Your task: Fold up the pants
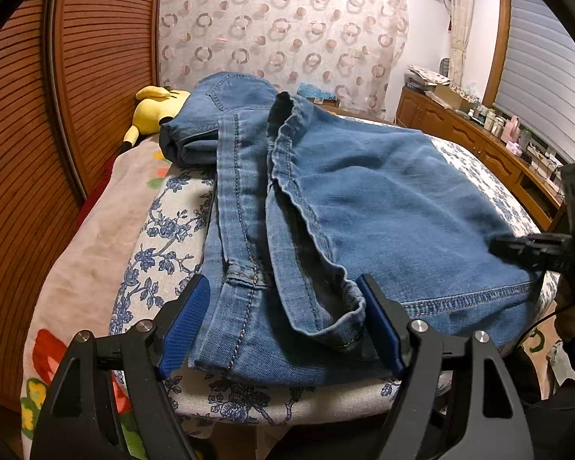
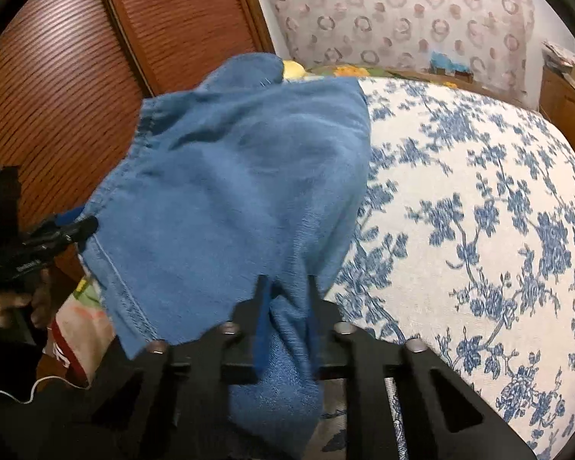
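Jeans (image 1: 364,199) lie half-folded across near edge of bed (image 2: 479,211), bunched toward left side. Right gripper (image 2: 287,299) clenched on denim at near right corner; likely several layers, view blurred. Left gripper (image 1: 283,322) released, jaws wide astride waistband, gripping nothing. Best close left before lifting, keep edges level. Floral cover, wooden slatted doors (image 1: 38,134), patterned curtain (image 1: 287,30), yellow plush toy (image 1: 157,107) at far left corner.
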Action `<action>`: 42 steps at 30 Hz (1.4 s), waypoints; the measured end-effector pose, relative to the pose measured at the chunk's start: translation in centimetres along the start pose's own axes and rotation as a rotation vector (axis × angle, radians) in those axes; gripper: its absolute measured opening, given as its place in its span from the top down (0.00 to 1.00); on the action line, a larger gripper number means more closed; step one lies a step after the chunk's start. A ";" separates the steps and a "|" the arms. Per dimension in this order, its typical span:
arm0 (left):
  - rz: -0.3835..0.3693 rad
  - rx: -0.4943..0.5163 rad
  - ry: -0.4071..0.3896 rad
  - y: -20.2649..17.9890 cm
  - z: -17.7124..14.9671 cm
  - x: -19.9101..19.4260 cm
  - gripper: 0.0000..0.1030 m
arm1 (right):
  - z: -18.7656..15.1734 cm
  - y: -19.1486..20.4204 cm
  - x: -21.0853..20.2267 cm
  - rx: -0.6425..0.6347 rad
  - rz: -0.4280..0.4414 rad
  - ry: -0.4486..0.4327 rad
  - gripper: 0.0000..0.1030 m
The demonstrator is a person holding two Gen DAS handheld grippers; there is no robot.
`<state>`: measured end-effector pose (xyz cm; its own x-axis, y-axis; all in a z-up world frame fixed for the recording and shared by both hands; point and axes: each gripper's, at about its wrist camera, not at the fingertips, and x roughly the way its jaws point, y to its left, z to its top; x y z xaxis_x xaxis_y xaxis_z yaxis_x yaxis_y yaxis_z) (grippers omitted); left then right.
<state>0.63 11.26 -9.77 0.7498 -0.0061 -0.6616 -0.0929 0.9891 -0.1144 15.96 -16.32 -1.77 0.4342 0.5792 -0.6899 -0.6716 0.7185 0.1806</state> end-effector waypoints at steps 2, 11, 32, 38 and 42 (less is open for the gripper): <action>0.001 -0.001 0.001 -0.1 -0.1 0.0 0.24 | 0.5 0.4 -1.1 -0.015 0.021 -0.037 0.91; 0.013 -0.017 -0.015 0.5 0.0 -1.0 0.24 | 3.4 5.1 -4.1 -0.141 0.095 -0.136 0.91; 0.108 -0.090 -0.116 5.2 0.4 -6.2 0.24 | 7.6 11.9 3.4 -0.257 0.272 -0.102 0.91; 0.130 -0.119 -0.129 6.5 0.5 -6.8 0.24 | 8.5 12.6 7.2 -0.220 0.319 -0.037 0.91; 0.135 -0.138 -0.139 7.2 0.4 -7.1 0.24 | 7.8 12.9 10.7 -0.208 0.338 0.037 0.91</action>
<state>-5.08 18.45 -5.56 0.8067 0.1550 -0.5703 -0.2799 0.9501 -0.1378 16.62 2.15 -1.41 0.1487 0.7526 -0.6415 -0.8817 0.3946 0.2585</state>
